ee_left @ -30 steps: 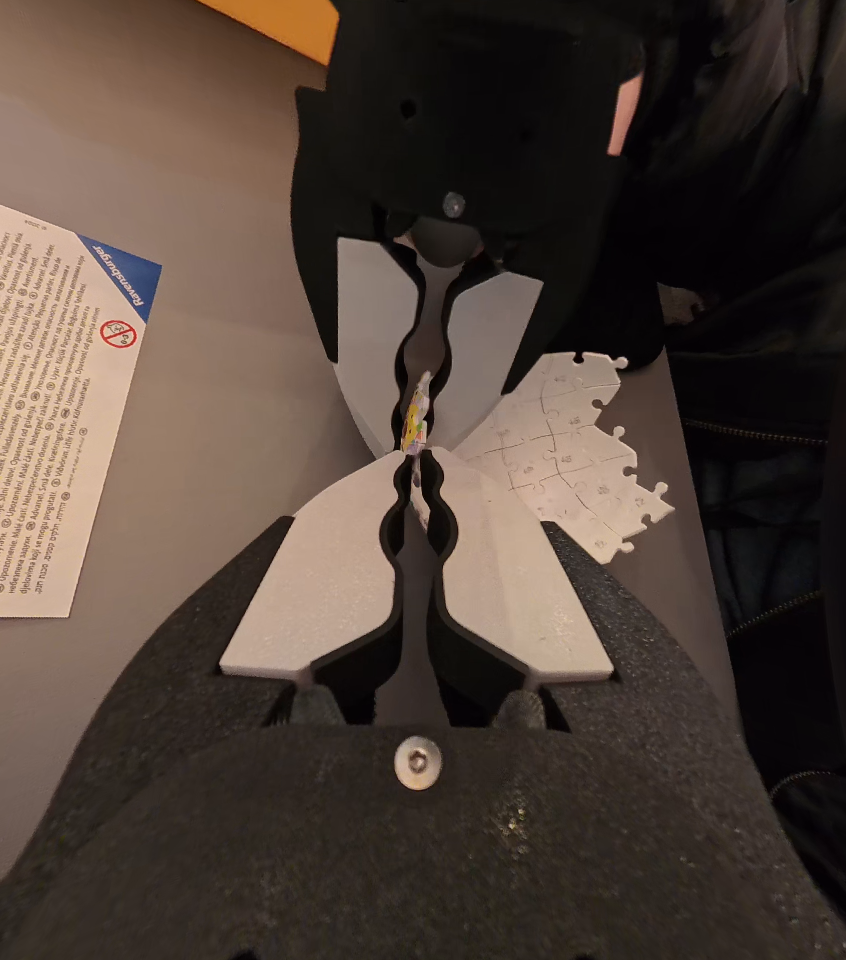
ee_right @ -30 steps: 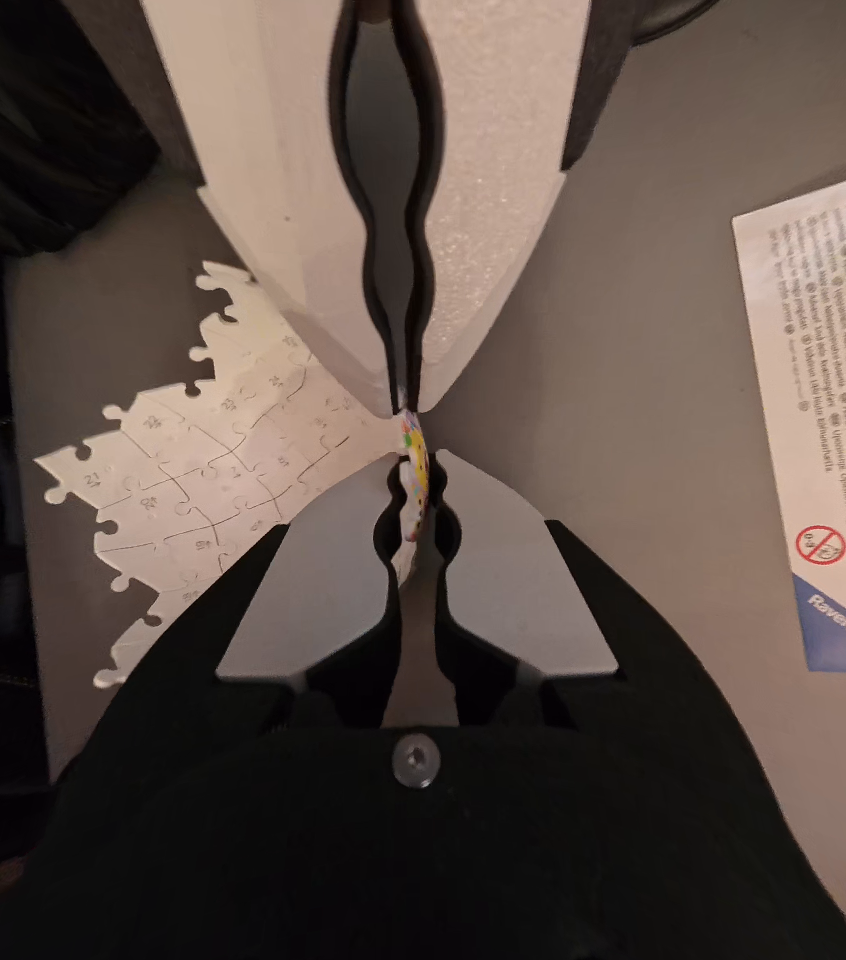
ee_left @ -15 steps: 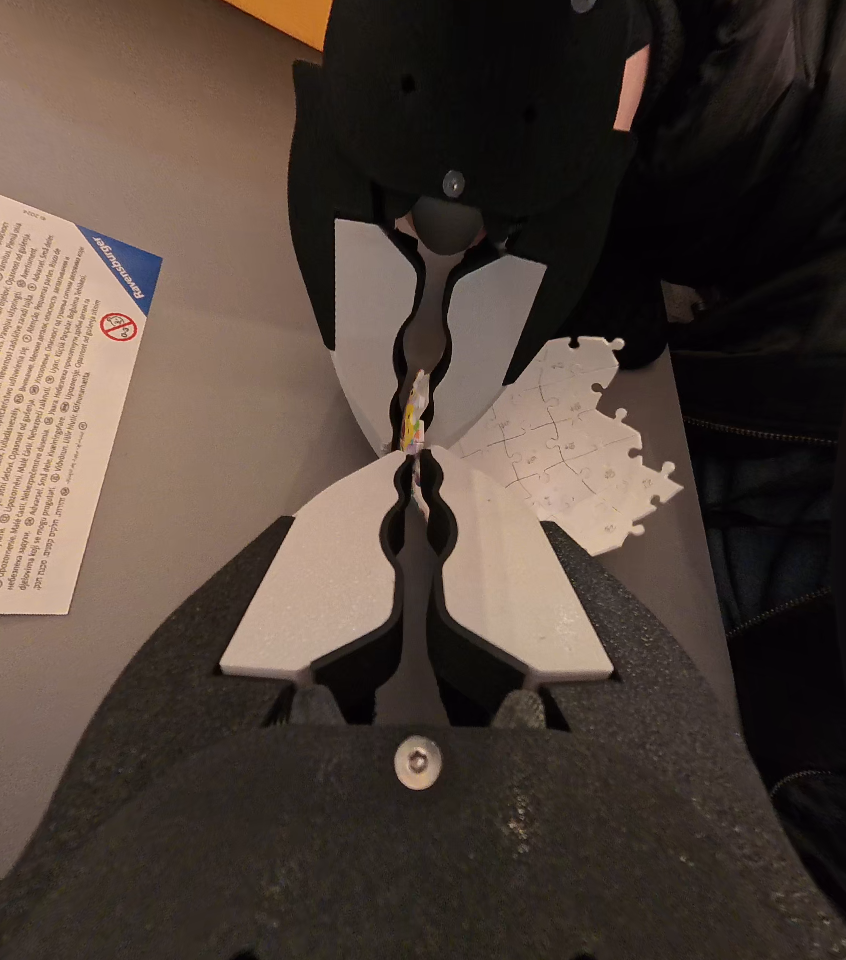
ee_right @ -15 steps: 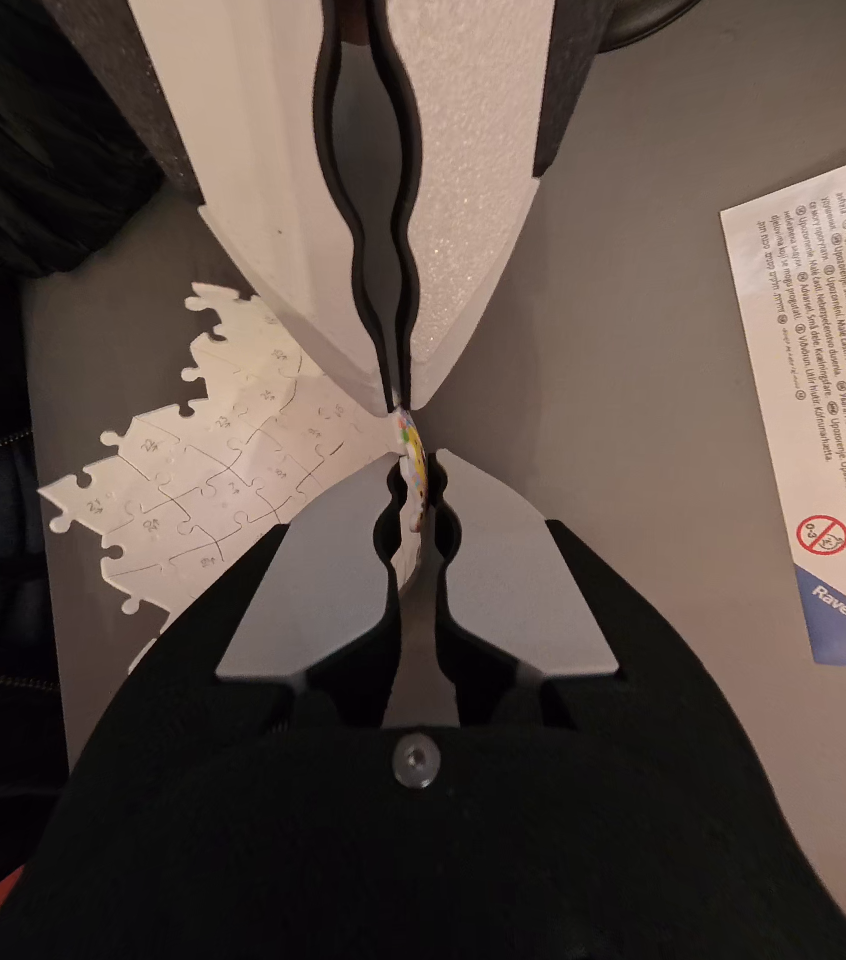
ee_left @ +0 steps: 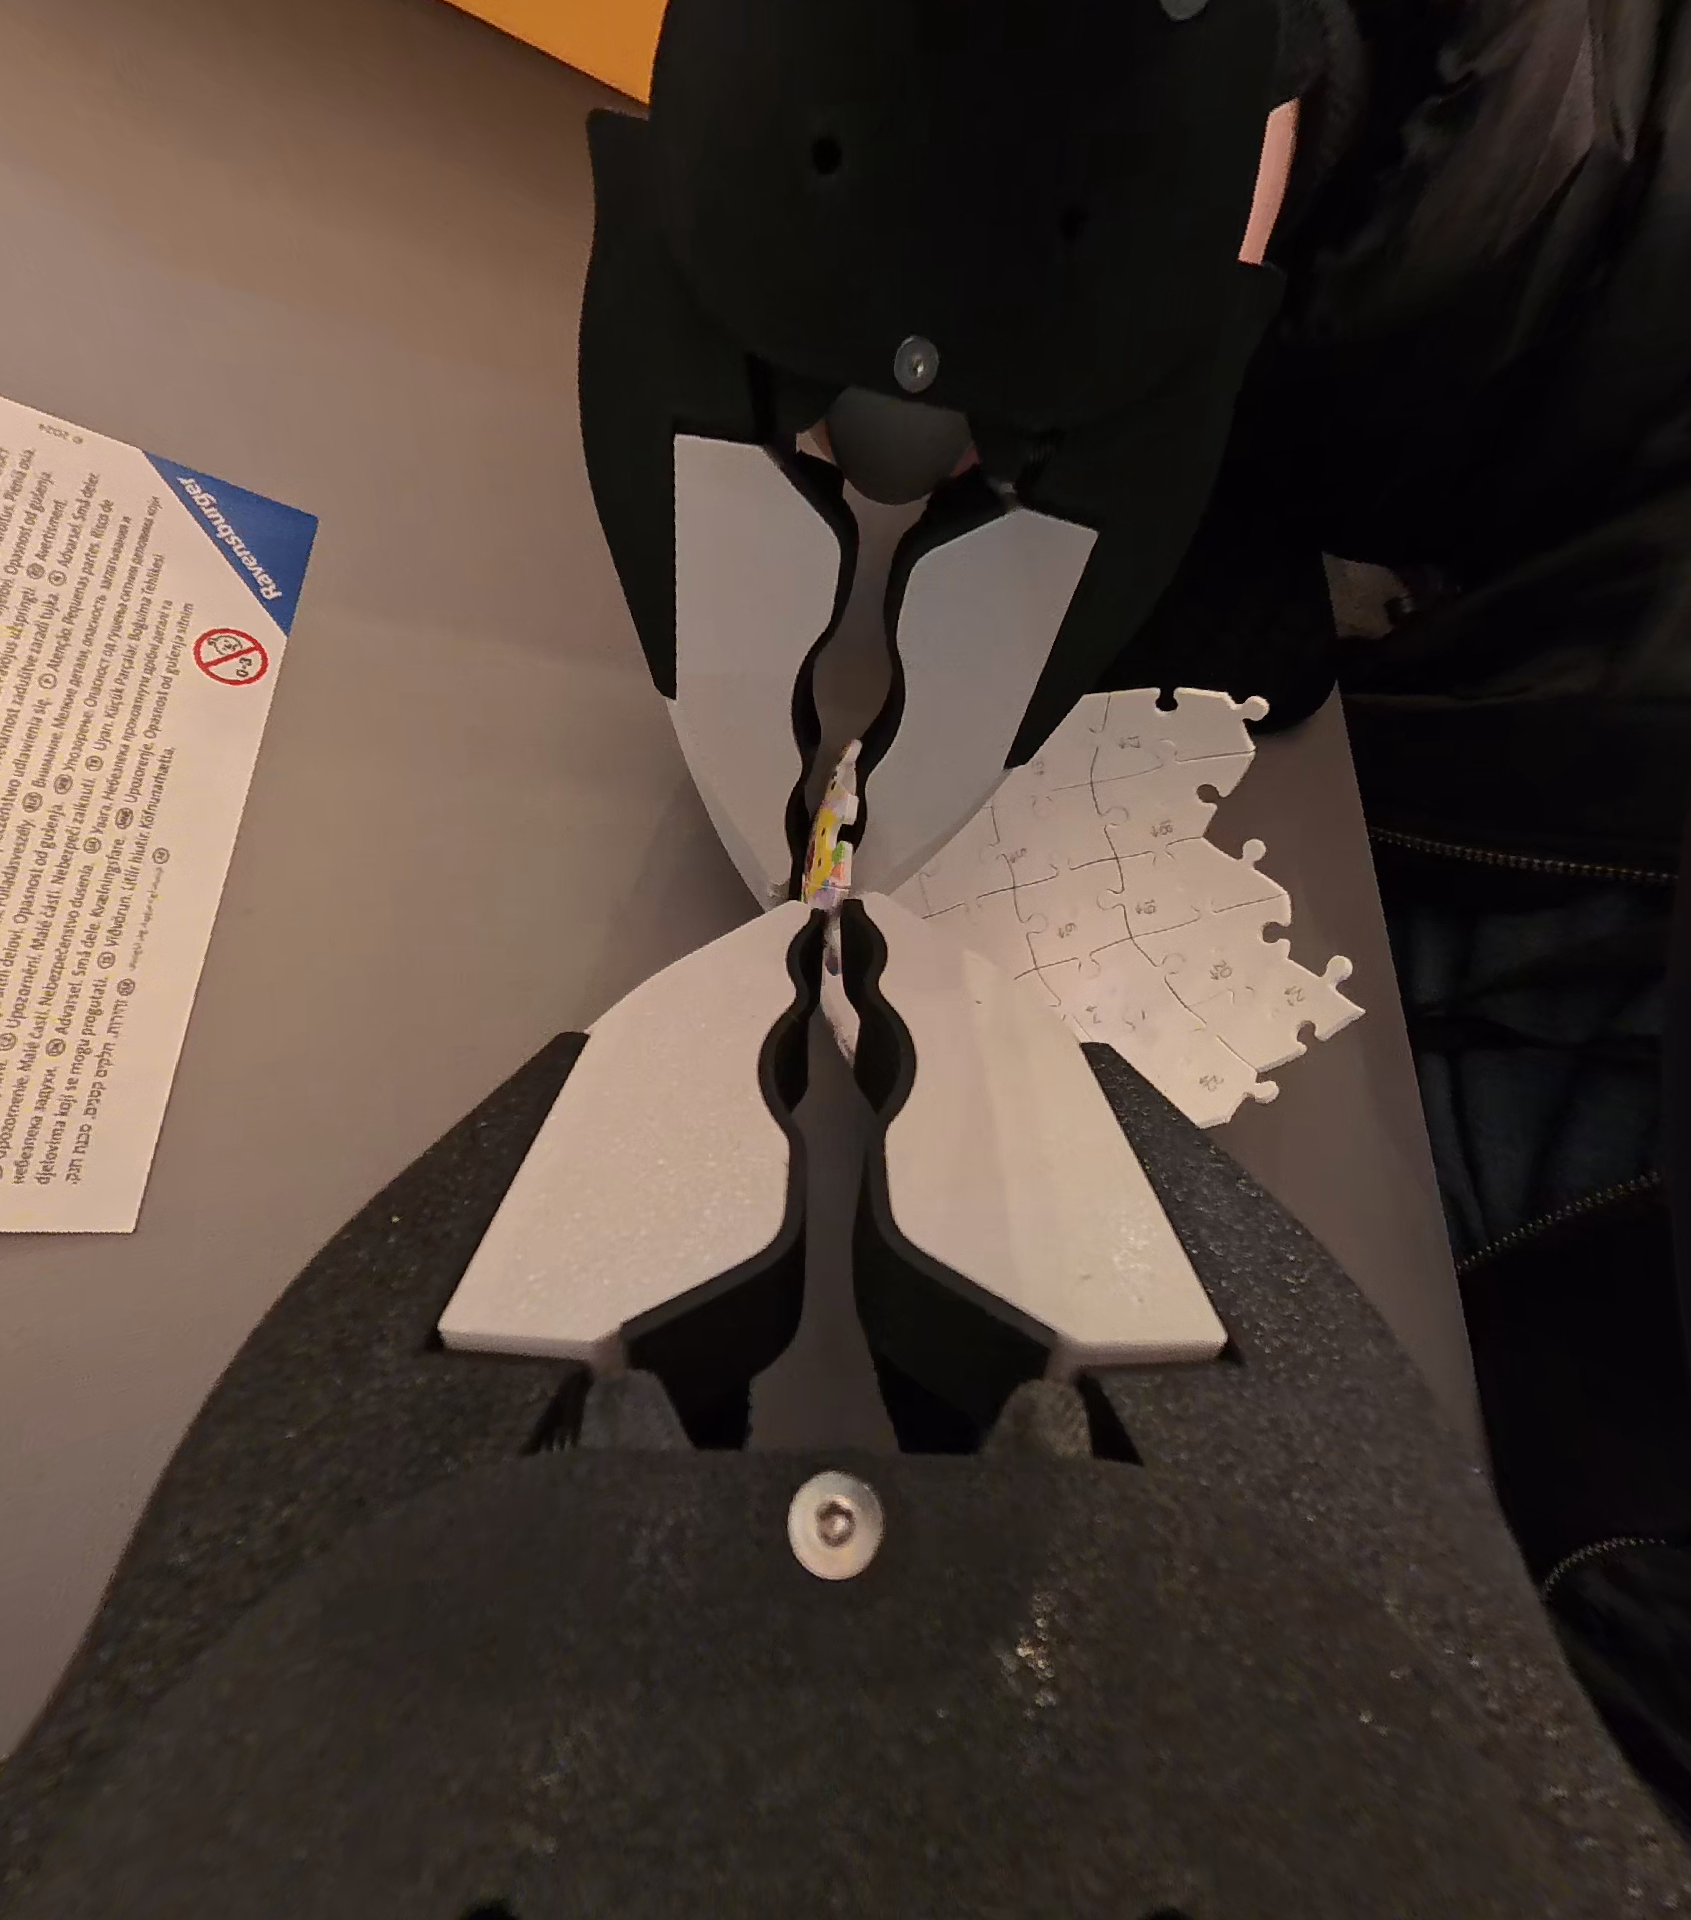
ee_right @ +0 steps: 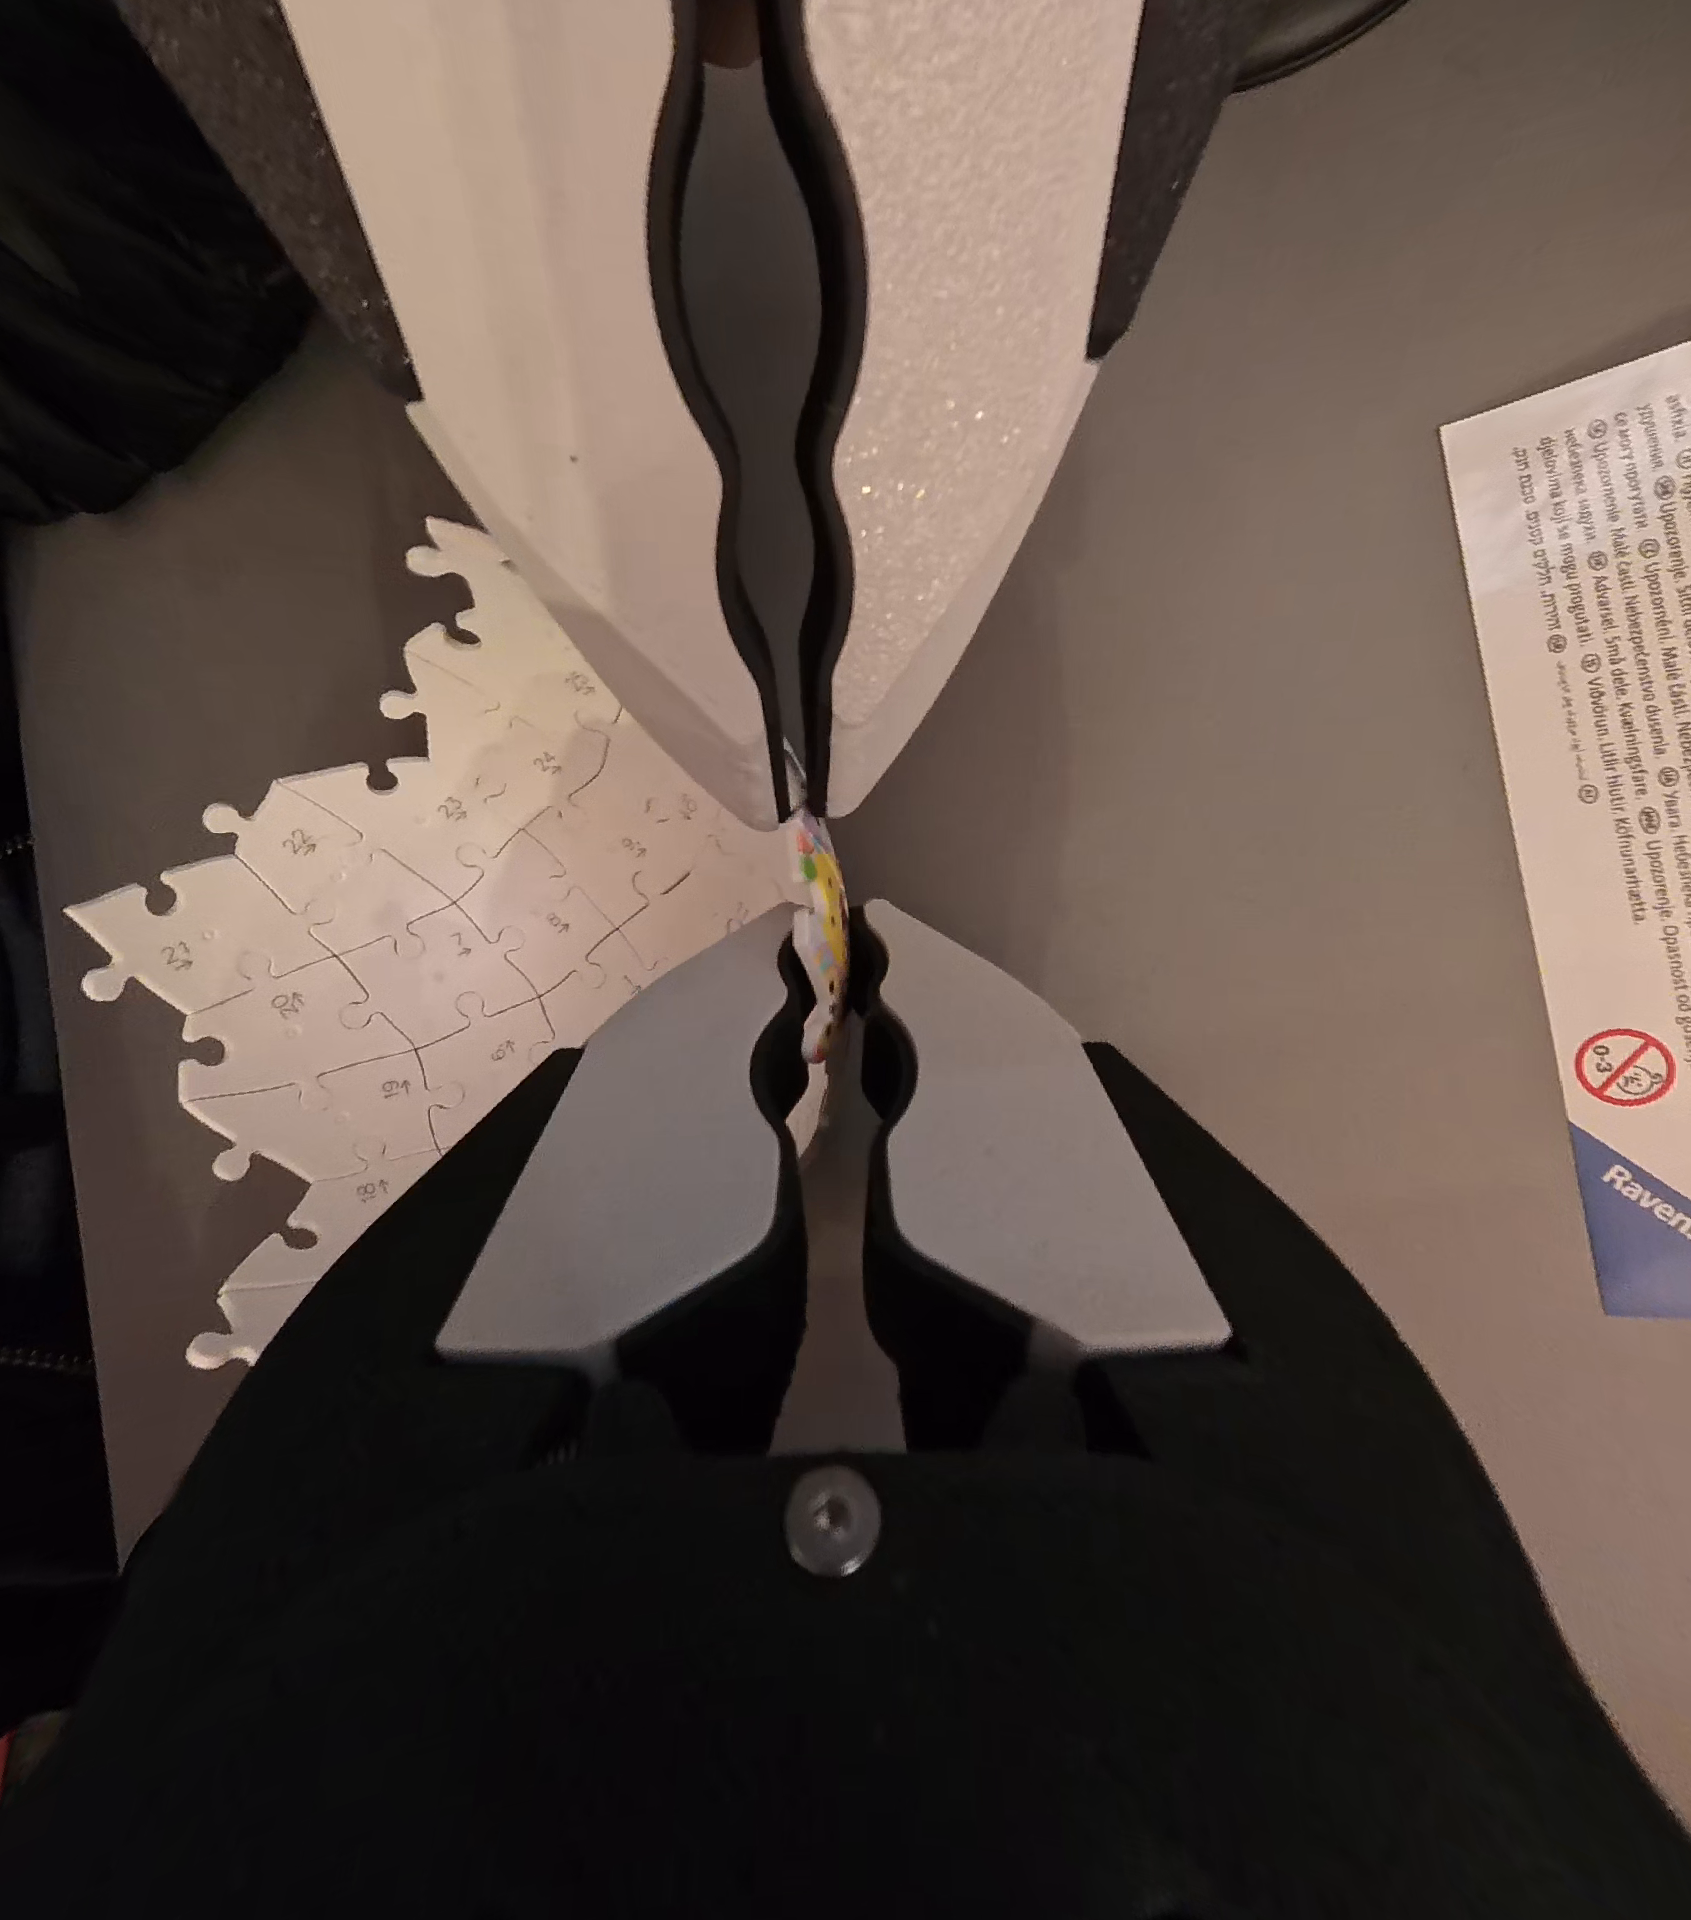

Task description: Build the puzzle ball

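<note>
left gripper [ee_left: 828, 914] | right gripper [ee_right: 825, 925] | tip-to-tip (both clamping puzzle section [ee_right: 384, 935])

Joined puzzle section [ee_left: 1147, 914] swung slightly, now reaching farther past table edge; grippers' hold unchanged otherwise.

Leaflet [ee_right: 1641, 790] cut by the frame edge; puzzle sheet [ee_left: 1163, 914] partly behind claws.

Our left tool [ee_left: 828, 914] has a rough, speckled black housing with a silver screw [ee_left: 835, 1525] at six o'clock and pale grey fingers [ee_left: 654, 1143] edged with wavy black pads. Our right tool [ee_right: 825, 935] is smoother black, with the same grey fingers [ee_right: 1007, 1164]. We wear dark zipped clothing [ee_left: 1568, 312].
</note>
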Demonstrator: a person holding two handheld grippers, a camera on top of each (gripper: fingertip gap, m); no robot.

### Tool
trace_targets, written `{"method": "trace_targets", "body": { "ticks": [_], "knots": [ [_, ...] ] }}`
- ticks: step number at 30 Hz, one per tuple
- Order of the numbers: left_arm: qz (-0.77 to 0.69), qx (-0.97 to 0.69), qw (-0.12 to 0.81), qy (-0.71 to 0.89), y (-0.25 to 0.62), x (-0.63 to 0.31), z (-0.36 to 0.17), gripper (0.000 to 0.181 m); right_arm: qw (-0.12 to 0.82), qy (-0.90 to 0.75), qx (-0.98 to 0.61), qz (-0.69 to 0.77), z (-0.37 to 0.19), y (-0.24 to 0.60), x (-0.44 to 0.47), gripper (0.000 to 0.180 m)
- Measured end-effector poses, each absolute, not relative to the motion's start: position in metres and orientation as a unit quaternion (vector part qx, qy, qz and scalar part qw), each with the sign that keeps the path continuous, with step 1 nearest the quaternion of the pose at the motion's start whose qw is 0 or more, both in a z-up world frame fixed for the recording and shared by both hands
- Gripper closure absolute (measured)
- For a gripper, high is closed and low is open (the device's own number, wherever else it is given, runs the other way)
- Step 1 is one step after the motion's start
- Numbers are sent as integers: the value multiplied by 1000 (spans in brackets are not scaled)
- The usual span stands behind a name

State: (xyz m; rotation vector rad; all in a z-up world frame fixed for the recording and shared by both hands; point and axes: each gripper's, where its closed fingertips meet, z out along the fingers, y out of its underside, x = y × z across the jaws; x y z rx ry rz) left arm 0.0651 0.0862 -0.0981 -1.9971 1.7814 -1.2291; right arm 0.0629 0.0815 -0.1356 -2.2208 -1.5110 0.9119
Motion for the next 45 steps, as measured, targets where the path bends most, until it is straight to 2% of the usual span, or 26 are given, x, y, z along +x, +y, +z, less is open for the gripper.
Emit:
{"method": "trace_targets", "body": {
  "ticks": [24, 27, 32, 38, 40, 43, 45],
  "knots": [
    [-414, -678, 97, 600, 87, 66, -100, 178, 155, -537, -771, 305, -138, 81, 63, 172],
    [-416, -678, 98, 598, 88, 65, -99, 178, 173, -539, -772, 289, -132, 88, 68, 162],
    [-413, -681, 98, 597, 89, 64, -100, 178, 186, -528, -776, 291, -113, 93, 83, 169],
    [-413, -682, 98, 596, 90, 64, -100, 178, 147, -519, -785, 304, -126, 88, 83, 169],
    [-412, -682, 98, 596, 90, 64, -100, 178, 143, -519, -784, 308, -127, 87, 81, 175],
    [-415, -683, 95, 594, 89, 65, -100, 178, 139, -515, -788, 308, -127, 86, 82, 176],
    [-417, -685, 98, 589, 90, 67, -98, 170, 137, -513, -791, 302, -127, 86, 83, 176]
  ]
}}
